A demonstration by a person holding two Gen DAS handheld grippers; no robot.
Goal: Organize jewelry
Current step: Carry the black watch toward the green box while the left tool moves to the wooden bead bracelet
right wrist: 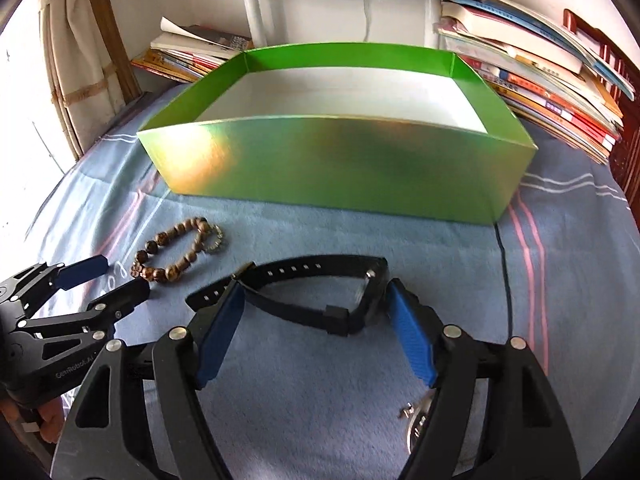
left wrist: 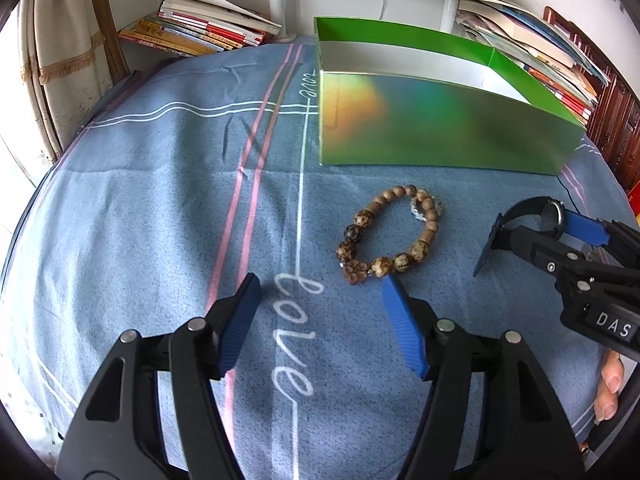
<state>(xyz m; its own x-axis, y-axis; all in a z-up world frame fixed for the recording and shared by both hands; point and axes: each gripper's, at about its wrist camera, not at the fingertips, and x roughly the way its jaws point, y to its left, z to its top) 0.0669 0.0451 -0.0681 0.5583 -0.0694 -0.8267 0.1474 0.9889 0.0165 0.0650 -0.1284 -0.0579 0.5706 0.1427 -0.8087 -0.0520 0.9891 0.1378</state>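
Right wrist view: the right tool [right wrist: 312, 300] is spread wide around a black watch [right wrist: 320, 292], one pad by the strap, the other by the case; closing should be centred there. The left tool [left wrist: 320, 292], also wide, hovers just near of the bead bracelet [left wrist: 390, 236]. Beyond lies the green box [right wrist: 340, 160], on a blue striped cloth [left wrist: 160, 200]; books [right wrist: 540, 92] are stacked at the far side.

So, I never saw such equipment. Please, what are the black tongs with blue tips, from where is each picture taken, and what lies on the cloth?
They are hand-held grippers; a person holds one in each hand, with a camera on each looking along its fingers. The left gripper is open, just before the wooden bead bracelet. The right gripper has its fingers on either side of a black watch; whether it already squeezes it is unclear. Behind stands an open green box on the blue cloth.
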